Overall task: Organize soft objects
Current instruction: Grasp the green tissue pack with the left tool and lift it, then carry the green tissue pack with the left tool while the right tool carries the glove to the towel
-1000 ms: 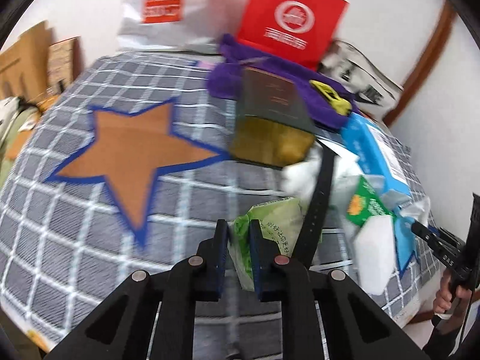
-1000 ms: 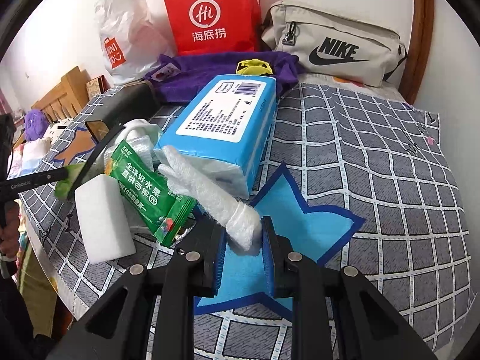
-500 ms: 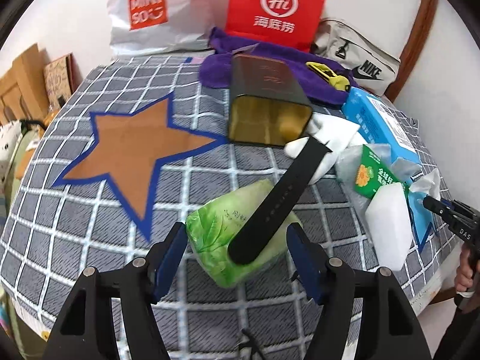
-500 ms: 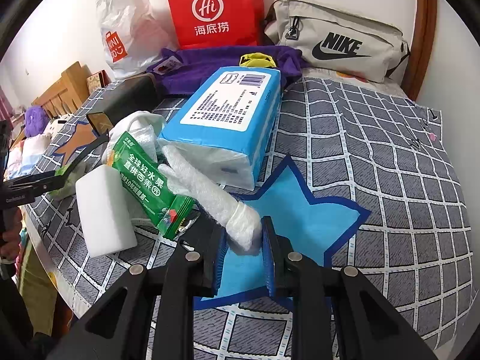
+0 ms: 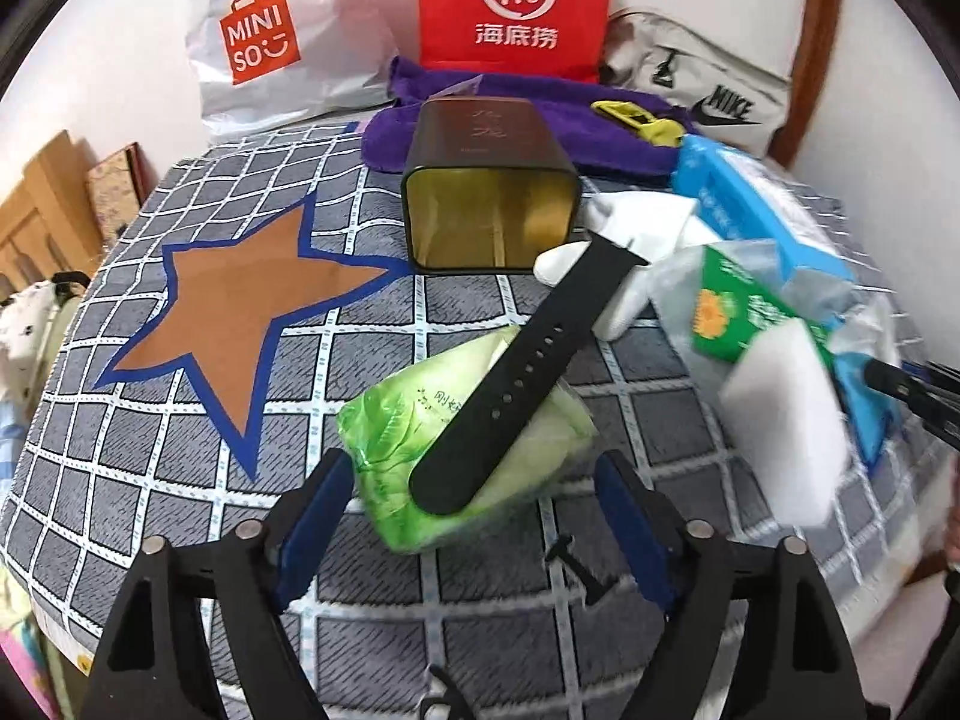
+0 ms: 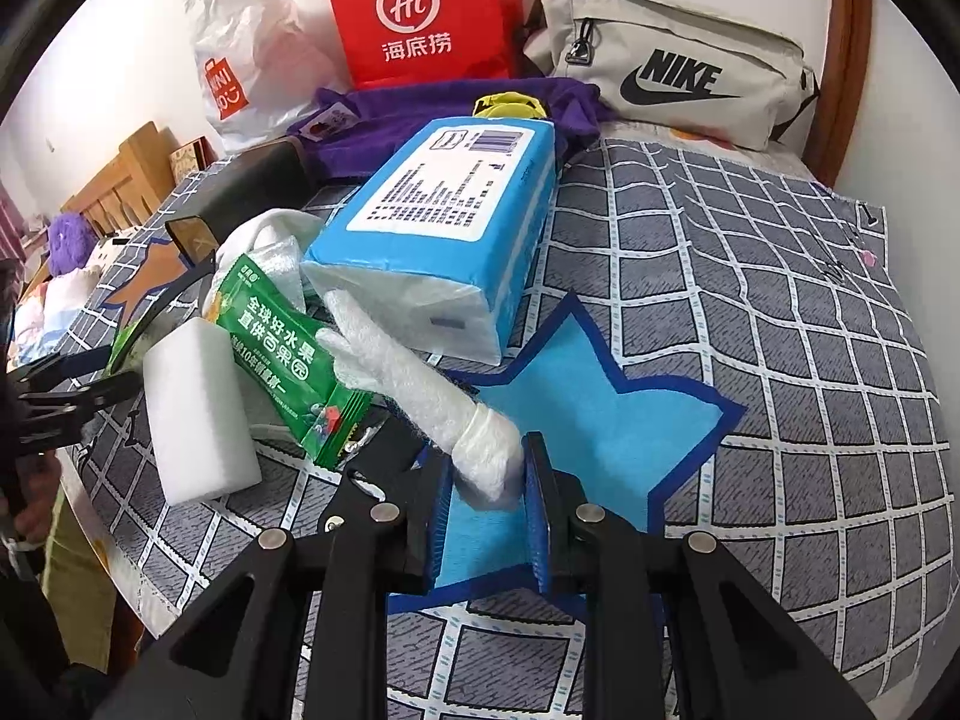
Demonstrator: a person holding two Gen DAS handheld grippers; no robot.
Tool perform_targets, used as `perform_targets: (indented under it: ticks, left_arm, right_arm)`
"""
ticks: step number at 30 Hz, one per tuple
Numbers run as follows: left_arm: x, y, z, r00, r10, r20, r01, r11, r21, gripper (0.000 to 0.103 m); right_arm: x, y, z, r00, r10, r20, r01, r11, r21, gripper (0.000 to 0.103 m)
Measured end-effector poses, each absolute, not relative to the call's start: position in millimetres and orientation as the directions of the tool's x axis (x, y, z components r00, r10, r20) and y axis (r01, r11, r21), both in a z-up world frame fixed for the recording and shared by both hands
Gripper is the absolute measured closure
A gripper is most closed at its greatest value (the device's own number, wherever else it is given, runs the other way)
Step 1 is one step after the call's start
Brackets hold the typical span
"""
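Observation:
My left gripper is open, its jaws on either side of a green tissue pack that lies on the checked cloth. A black watch strap rests across the pack. My right gripper is shut on the end of a white foam roll, over the blue star patch. A white sponge block and a green snack packet lie to its left. A large blue tissue pack sits behind the roll.
An open dark tin lies beside the orange star patch. At the back are a purple towel, a red bag, a white Miniso bag and a Nike pouch. The bed edge runs near both grippers.
My left gripper let go of the green tissue pack and opened wide; the pack now lies on the cloth with the strap over it. My right gripper keeps hold of the foam roll.

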State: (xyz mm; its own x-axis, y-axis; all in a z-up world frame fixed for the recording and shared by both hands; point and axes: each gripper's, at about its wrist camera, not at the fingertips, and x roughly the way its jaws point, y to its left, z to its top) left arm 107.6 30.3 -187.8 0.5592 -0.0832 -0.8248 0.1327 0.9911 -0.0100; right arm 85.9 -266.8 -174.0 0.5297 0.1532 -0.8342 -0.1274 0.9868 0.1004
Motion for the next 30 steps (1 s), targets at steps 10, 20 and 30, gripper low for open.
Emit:
perform_targets:
  ticks: [10,20,30]
  left_arm:
    - [111,48,-166,0.585,-0.154,-0.796,0.088,0.988,-0.126,0.027]
    - [95,50,-98,0.689,-0.218,-0.691,0.147,0.976,-0.161,0.027]
    - [96,49,-75,0.708,-0.212,-0.673,0.136,0.977,-0.165,0.027]
  right_arm:
    - [80,-266,-177,0.510,0.151,-0.847,-0.138,0.986,0.093,0.080]
    - [74,-263,-152,0.546,0.175,-0.819,-0.150,0.983,0.110,0.080]
    - [70,-265,-117,0.596,0.195,-0.779,-0.143,0.980,0.136,0.081]
